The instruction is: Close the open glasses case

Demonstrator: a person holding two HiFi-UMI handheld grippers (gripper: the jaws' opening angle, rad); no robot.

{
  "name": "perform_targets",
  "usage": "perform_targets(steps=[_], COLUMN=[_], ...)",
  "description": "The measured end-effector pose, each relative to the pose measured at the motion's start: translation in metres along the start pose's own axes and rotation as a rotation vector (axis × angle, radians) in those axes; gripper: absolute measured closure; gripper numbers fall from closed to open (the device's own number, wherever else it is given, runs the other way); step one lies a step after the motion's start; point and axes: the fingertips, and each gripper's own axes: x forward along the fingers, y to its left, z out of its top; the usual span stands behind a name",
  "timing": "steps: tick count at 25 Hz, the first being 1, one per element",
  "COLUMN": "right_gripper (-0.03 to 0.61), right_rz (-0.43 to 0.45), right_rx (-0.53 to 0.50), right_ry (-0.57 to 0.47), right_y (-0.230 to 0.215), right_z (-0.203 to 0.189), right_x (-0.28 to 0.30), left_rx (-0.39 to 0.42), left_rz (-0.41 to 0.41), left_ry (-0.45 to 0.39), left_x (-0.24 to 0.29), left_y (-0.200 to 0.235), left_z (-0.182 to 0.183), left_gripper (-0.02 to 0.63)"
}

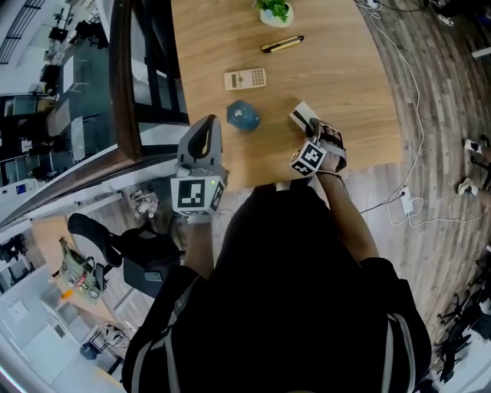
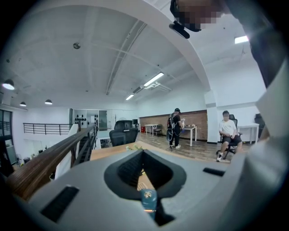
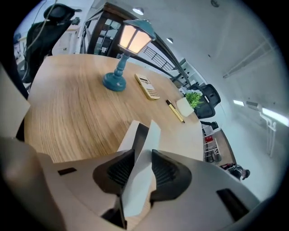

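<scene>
Lid (image 3: 151,134) of the glasses case (image 1: 304,116) stands ajar between my right claw's (image 3: 141,155) parted jaws, near right; closing calls for pressing it down shut.

Left hand-held gripper (image 1: 205,129), held nearly level: jaws together, nothing between them. Right hand-held gripper (image 3: 143,154), pitched downward: jaws parted, a panel of the glasses case (image 3: 137,189) between them.

Your wooden table (image 1: 337,92) carries a potted plant (image 1: 275,11), a pen (image 1: 282,44), a calculator (image 1: 245,78), a lamp (image 1: 243,115) and the glasses case (image 1: 304,117).
</scene>
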Motion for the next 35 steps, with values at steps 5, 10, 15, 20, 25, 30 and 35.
perform_targets(steps=[5, 10, 15, 20, 25, 30, 35], right_gripper=[0.428, 0.513, 0.565, 0.565, 0.565, 0.565, 0.565], right_rz=[0.130, 0.216, 0.237, 0.239, 0.238, 0.261, 0.148], right_rx=[0.181, 0.419, 0.607, 0.738, 0.761, 0.831, 0.863], right_ry=[-0.056, -0.115, -0.120, -0.146, -0.175, -0.265, -0.556], right_y=[0.006, 0.009, 0.008, 0.004, 0.006, -0.011, -0.082], right_z=[0.005, 0.008, 0.001, 0.000, 0.002, 0.001, 0.012], right_x=[-0.008, -0.012, -0.007, -0.007, -0.003, -0.025, -0.107], left_rx=[-0.004, 0.002, -0.005, -0.005, 0.007, 0.007, 0.012], left_rz=[-0.005, -0.009, -0.001, 0.000, 0.003, 0.021, 0.030], left_ry=[-0.009, -0.007, -0.006, -0.006, -0.010, -0.024, -0.027], left_x=[-0.001, -0.001, -0.002, -0.003, -0.002, -0.005, -0.003], left_y=[-0.001, 0.001, 0.002, 0.002, 0.008, 0.014, 0.021], left_z=[0.002, 0.003, 0.003, 0.004, 0.003, 0.009, 0.011], left_gripper=[0.615, 0.615, 0.615, 0.615, 0.615, 0.615, 0.615])
